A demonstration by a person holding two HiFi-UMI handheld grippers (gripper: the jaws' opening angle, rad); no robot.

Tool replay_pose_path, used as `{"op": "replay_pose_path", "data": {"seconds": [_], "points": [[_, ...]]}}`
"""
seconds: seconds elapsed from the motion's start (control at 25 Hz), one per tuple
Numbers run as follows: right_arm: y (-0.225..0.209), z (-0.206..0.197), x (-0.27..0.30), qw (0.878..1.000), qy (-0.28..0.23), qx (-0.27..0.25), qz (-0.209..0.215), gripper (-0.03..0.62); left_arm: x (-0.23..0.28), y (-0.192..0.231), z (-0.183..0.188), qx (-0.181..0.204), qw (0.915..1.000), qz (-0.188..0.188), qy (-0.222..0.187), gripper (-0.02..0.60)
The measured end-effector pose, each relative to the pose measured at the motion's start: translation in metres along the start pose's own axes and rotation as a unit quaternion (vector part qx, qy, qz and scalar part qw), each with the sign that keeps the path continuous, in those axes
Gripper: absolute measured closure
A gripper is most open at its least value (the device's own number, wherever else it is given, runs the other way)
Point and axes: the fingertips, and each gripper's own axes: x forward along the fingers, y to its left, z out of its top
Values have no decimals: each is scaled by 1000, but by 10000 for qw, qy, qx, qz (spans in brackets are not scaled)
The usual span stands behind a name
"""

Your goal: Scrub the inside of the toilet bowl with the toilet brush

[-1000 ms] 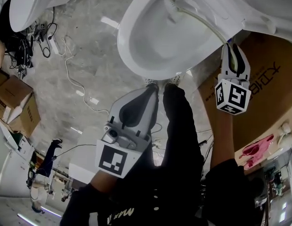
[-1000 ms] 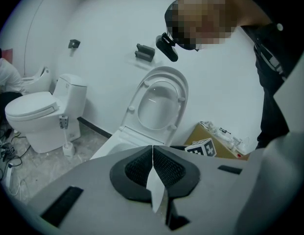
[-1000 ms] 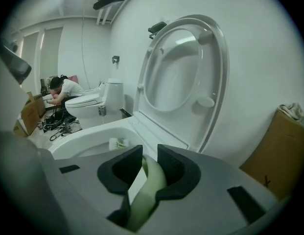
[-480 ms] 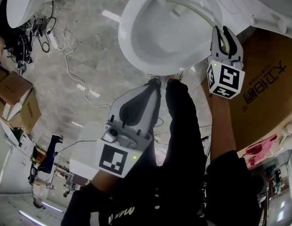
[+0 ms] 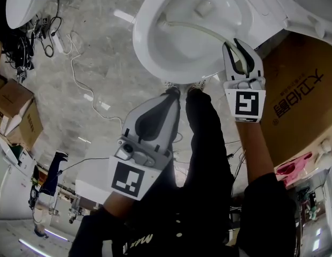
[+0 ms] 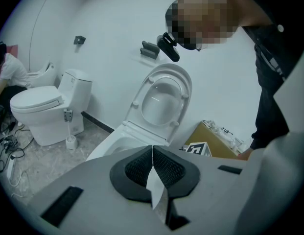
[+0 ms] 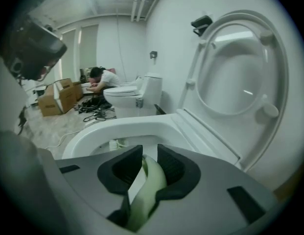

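Right fingers [image 7: 174, 165] pinch the pale green brush handle [image 7: 148, 185], with a dark pad tight on each side of it. The right gripper [image 5: 238, 52] sits at the rim of the bowl [image 5: 149, 58], on the side next to a cardboard box [image 5: 302, 90]. Its marker cube faces the head camera. From the jaws the handle curves across and down into the bowl. The brush head [image 5: 161, 22] is inside the bowl, against the inner wall across from the gripper. In the right gripper view the bristles show low in the bowl, just past the jaws. The lid [image 7: 240, 67] stands upright behind the bowl.

Left fingers [image 6: 137, 168] are pressed together, seam closed, nothing between them. The left gripper [image 5: 173, 99] hangs outside the bowl, near its front edge, tips pointing toward the bowl and not touching it. Its cube is on the end away from the bowl.

The person's dark legs [image 5: 206, 138] stand in front of the bowl, with the shoes [image 5: 184, 90] just under its front edge. A white cable [image 5: 75, 68] runs over the grey floor beside the bowl. A second toilet [image 5: 32, 4] stands well apart from the bowl, lid down. Brown boxes [image 5: 16, 116] sit farther out on that same side. In the right gripper view, another person [image 7: 100, 76] leans over beyond the bowl, near the second toilet.
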Motion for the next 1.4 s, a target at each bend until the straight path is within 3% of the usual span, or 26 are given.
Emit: {"op": "replay_pose_path", "data": {"seconds": [0.24,0.44,0.56,0.76,0.88,1.08,1.2,1.4], "points": [[31,7,-8,9924,14,-880,854,485,0,0,-2,-44,10000,45,-46,554],[41,15,-15,9731,78,-1731,1519,485,-1,1,-3,-57,9999,57,-70,554],[43,23,-18,9535,119,-2340,1896,487,0,2,0,-50,9999,42,-117,554],[40,32,-21,9065,239,-3446,2429,487,5,1,5,-32,9998,-14,-181,554],[30,32,-24,8835,354,-3924,2534,487,9,0,8,-19,9997,-56,-217,554],[10,29,-25,8562,563,-4507,2463,487,12,2,12,-17,9996,-81,-257,554],[-6,31,-19,8386,699,-4878,2322,487,14,4,13,-12,9996,-81,-271,554],[-38,36,-11,7991,984,-5596,1964,487,14,5,15,-23,9995,-92,-295,554]]}}
